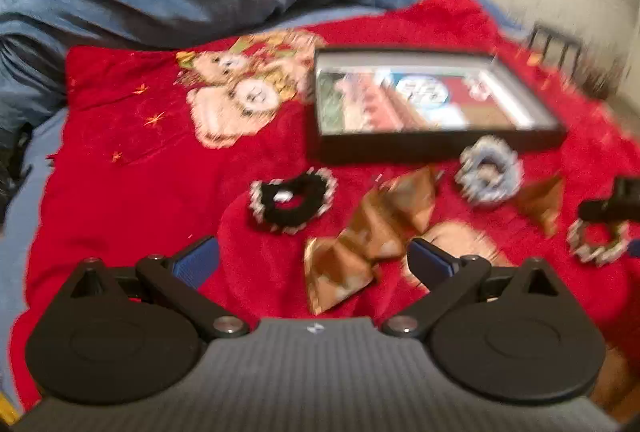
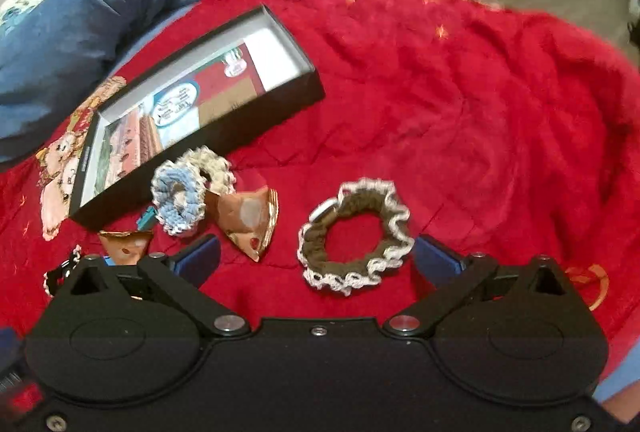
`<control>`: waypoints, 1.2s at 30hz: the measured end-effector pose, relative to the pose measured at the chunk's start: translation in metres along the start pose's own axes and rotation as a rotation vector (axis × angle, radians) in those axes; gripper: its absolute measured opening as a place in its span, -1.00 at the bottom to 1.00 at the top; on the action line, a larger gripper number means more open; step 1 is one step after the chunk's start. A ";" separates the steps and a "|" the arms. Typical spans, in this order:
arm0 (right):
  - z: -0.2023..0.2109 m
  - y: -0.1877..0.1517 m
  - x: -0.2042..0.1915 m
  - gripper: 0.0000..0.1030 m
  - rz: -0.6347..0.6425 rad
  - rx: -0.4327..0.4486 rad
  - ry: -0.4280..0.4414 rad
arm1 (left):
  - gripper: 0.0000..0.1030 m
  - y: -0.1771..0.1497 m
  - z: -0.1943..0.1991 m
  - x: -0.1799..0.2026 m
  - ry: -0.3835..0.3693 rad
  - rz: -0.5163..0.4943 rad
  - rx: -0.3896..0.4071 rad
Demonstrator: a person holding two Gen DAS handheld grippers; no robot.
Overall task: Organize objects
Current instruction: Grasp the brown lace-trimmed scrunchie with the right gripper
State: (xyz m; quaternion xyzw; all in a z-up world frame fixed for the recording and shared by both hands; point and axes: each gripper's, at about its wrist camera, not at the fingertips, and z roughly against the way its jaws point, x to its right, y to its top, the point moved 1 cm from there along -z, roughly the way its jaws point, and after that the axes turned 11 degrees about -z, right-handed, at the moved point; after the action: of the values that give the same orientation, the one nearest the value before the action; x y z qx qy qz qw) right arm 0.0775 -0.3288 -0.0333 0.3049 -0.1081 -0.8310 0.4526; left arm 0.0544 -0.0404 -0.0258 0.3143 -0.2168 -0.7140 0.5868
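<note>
Nothing sorted yet: we see every loose item still out on the bed.

On the red blanket (image 2: pixel 460 92) the black box (image 2: pixel 90 160) lies open, holding only its printed card as far as we can tell. Near it lie the blue scrunchie (image 2: pixel 178 200), the brown scrunchie (image 2: pixel 356 236), the black scrunchie (image 1: pixel 292 202) and the gold packets (image 1: pixel 372 232) (one sits between the blue and brown scrunchies). Our left tool (image 1: pixel 314 258) hangs over the packets, jaws wide apart and empty; our right tool (image 2: pixel 316 256) hangs over the brown scrunchie, likewise spread, gripping nothing.
</note>
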 end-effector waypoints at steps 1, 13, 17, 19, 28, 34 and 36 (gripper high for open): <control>-0.006 0.001 0.000 1.00 -0.033 -0.012 -0.012 | 1.00 -0.001 -0.003 0.003 0.015 -0.021 -0.011; -0.022 0.000 0.006 1.00 -0.115 -0.009 -0.052 | 0.98 -0.009 -0.027 0.011 -0.014 -0.035 -0.140; -0.025 -0.004 -0.003 1.00 -0.061 -0.015 -0.083 | 0.98 -0.008 -0.025 0.010 -0.028 -0.016 -0.137; -0.024 -0.004 -0.001 1.00 -0.078 -0.008 -0.066 | 0.98 -0.007 -0.021 0.010 -0.051 -0.007 -0.105; -0.018 -0.004 0.012 0.93 -0.182 0.029 0.014 | 0.94 -0.007 -0.022 0.011 -0.033 -0.015 -0.085; -0.020 -0.006 0.007 0.76 -0.162 0.043 -0.012 | 0.85 -0.009 -0.024 0.009 -0.065 0.028 -0.083; -0.021 -0.006 0.006 0.66 -0.167 0.049 -0.023 | 0.78 -0.010 -0.025 0.010 -0.071 0.035 -0.079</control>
State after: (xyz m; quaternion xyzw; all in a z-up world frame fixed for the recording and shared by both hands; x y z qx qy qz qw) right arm 0.0830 -0.3284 -0.0553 0.3145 -0.1078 -0.8663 0.3727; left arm 0.0636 -0.0464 -0.0521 0.2613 -0.2145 -0.7223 0.6033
